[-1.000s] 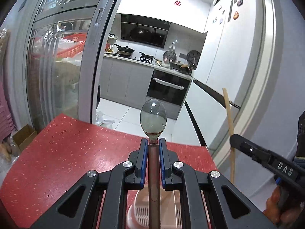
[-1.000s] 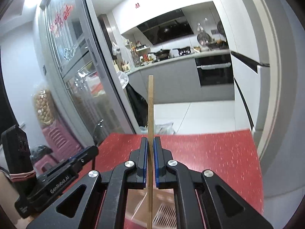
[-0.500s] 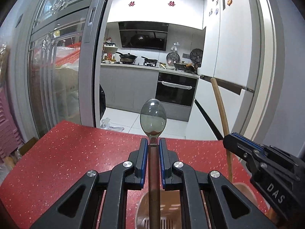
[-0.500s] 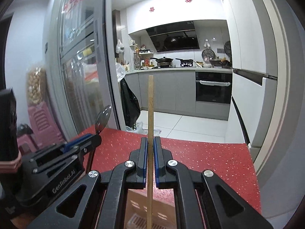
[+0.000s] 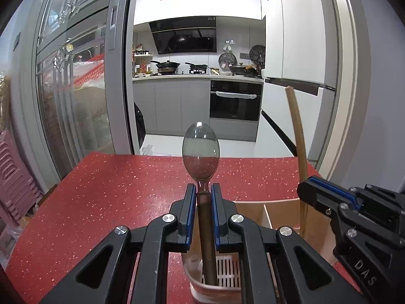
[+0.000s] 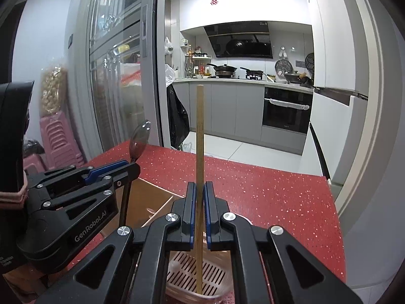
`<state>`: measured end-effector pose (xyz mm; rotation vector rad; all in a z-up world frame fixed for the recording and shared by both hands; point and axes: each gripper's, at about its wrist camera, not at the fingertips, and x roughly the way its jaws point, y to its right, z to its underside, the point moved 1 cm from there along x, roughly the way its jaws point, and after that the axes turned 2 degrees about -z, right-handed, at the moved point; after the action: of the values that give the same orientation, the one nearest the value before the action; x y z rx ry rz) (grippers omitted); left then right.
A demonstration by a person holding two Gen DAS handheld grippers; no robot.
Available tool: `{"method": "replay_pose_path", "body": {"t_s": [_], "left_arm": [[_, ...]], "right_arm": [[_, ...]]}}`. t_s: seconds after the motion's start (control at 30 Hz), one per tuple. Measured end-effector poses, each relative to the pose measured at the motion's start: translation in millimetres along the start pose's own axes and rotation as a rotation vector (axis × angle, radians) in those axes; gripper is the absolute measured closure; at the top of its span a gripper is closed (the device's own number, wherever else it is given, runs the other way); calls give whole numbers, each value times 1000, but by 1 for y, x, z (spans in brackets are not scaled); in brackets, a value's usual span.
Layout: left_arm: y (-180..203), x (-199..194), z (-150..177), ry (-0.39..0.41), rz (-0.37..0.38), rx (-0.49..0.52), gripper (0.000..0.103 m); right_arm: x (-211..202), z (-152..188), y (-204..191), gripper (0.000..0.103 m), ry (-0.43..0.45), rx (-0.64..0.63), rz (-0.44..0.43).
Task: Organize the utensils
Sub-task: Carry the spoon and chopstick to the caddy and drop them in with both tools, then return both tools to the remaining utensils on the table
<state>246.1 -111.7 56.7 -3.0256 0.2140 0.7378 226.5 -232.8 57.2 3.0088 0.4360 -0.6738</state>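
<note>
Our left gripper is clamped on the handle of a spoon, which stands upright with its bowl above the fingertips and its lower end down inside a pink slotted holder. Our right gripper is clamped on a wooden chopstick, also upright, rising well above the jaws, its lower tip inside a pink slotted holder directly beneath. We cannot tell whether either utensil touches the bottom. Just beside the holder sits a brown cardboard box with a divider. All of this stands on a red speckled table. Beyond the table lies a kitchen with an oven.
</note>
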Motion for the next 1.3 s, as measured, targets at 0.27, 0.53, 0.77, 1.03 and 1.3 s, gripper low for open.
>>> {"method": "replay_pose_path", "body": {"t_s": [0.27, 0.53, 0.77, 1.03, 1.3], "left_arm": [[-2, -7, 2, -25, -11, -6, 66], [-3, -18, -2, -24, 7, -21, 65], [-13, -37, -2, -41, 18, -58, 65], [-27, -89, 9, -17, -10, -64, 0], [-39, -114, 74, -215, -52, 20, 0]], "right_arm": [[-1, -2, 3, 62, -50, 21, -22], [-23, -13, 14, 57, -28, 88, -29], [-53, -10, 16, 45, -38, 143, -45], [-89, 9, 5, 23, -99, 192, -73], [-106, 61, -7, 0, -252, 260, -105]]}}
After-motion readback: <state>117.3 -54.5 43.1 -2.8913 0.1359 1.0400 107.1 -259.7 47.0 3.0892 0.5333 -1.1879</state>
